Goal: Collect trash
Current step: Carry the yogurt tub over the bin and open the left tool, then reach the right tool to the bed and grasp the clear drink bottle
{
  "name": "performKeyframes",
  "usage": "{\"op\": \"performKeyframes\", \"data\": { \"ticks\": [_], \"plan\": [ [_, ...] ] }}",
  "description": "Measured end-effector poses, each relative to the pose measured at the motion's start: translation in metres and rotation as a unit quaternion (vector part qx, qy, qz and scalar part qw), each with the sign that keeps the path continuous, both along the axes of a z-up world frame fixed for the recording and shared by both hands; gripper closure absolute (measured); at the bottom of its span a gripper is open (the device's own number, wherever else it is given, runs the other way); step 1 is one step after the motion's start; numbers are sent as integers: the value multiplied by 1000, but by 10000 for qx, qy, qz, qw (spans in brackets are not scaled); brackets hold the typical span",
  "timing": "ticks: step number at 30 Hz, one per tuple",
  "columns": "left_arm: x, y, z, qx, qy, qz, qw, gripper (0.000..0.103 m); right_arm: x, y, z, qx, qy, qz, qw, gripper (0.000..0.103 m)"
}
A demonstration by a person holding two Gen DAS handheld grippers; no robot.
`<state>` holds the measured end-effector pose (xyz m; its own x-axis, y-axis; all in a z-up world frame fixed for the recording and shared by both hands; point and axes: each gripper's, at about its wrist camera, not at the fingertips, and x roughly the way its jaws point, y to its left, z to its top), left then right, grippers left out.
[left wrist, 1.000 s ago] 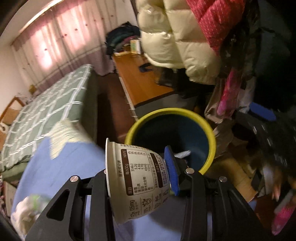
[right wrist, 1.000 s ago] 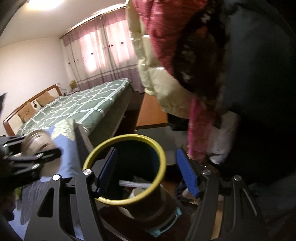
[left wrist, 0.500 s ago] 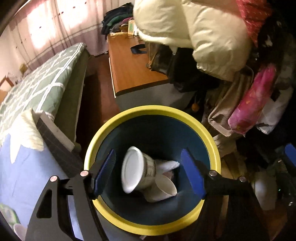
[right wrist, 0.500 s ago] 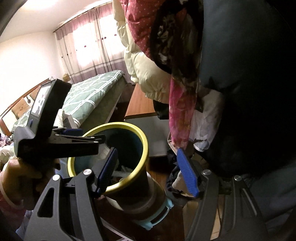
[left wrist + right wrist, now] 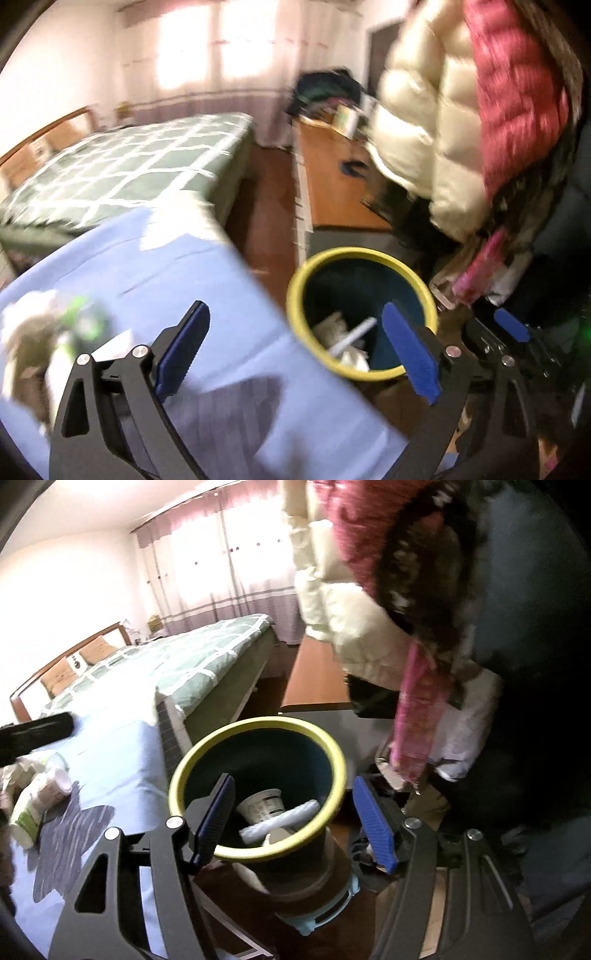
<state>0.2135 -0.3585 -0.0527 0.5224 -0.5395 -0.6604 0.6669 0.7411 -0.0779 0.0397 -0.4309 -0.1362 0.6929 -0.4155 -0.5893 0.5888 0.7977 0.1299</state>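
Note:
A dark blue bin with a yellow rim (image 5: 295,291) (image 5: 258,722) stands beside a table under a light blue cloth (image 5: 207,295) (image 5: 110,760). A white yogurt cup (image 5: 264,805) and a rolled white wrapper (image 5: 280,819) lie inside the bin. My left gripper (image 5: 295,350) is open and empty, over the table edge next to the bin. My right gripper (image 5: 295,819) is open and empty, just above the bin's near rim. Blurred trash (image 5: 55,332) lies on the cloth at left; in the right wrist view it shows as paper cups and packets (image 5: 40,794).
A bed with a green checked cover (image 5: 122,166) (image 5: 192,657) stands behind the table. Hanging coats, cream (image 5: 417,122) and red (image 5: 517,85), crowd the right side above the bin. A wooden desk (image 5: 332,184) stands behind the bin. The left gripper's body (image 5: 33,731) shows at the right wrist view's left edge.
My left gripper let the yogurt cup go into the bin, then pulled back left over the table. My right gripper stayed open by the bin's rim.

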Motion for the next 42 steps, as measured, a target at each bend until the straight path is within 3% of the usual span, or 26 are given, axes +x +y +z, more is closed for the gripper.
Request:
{"op": "performKeyframes", "data": {
  "ticks": [6, 13, 19, 23, 27, 31, 38, 40, 41, 42],
  "plan": [
    [-18, 123, 18, -382, -302, 1193, 9917, 5, 26, 42, 8, -79, 36, 562, 9984, 40],
    [-42, 256, 18, -552, -477, 2663, 9611, 5, 71, 114, 18, -73, 65, 1622, 9867, 40],
    [-49, 333, -1, -617, -241, 3346, 9400, 5, 114, 191, 19, 111, 132, 2615, 9650, 40],
    [-49, 358, -15, -690, -105, 3548, 9323, 5, 133, 246, 21, 138, 156, 3128, 9496, 40],
    [-49, 364, -23, -714, -74, 3570, 9313, 5, 148, 295, 13, 58, 304, 3481, 9370, 34],
    [-49, 363, -29, -668, -62, 3527, 9333, 5, 163, 314, 0, -100, 504, 3374, 9400, 31],
    [-46, 358, -37, -701, 62, 3449, 9360, 5, 185, 313, -22, 46, 860, 3235, 9423, 30],
    [-45, 356, -39, -708, 80, 3424, 9369, 5, 189, 310, -25, 67, 902, 3190, 9434, 38],
    [-45, 355, -39, -707, 84, 3410, 9374, 5, 188, 309, -26, 105, 905, 3221, 9423, 52],
    [-45, 354, -40, -701, 85, 3394, 9380, 5, 186, 308, -25, 159, 896, 3243, 9416, 53]
  ]
}}
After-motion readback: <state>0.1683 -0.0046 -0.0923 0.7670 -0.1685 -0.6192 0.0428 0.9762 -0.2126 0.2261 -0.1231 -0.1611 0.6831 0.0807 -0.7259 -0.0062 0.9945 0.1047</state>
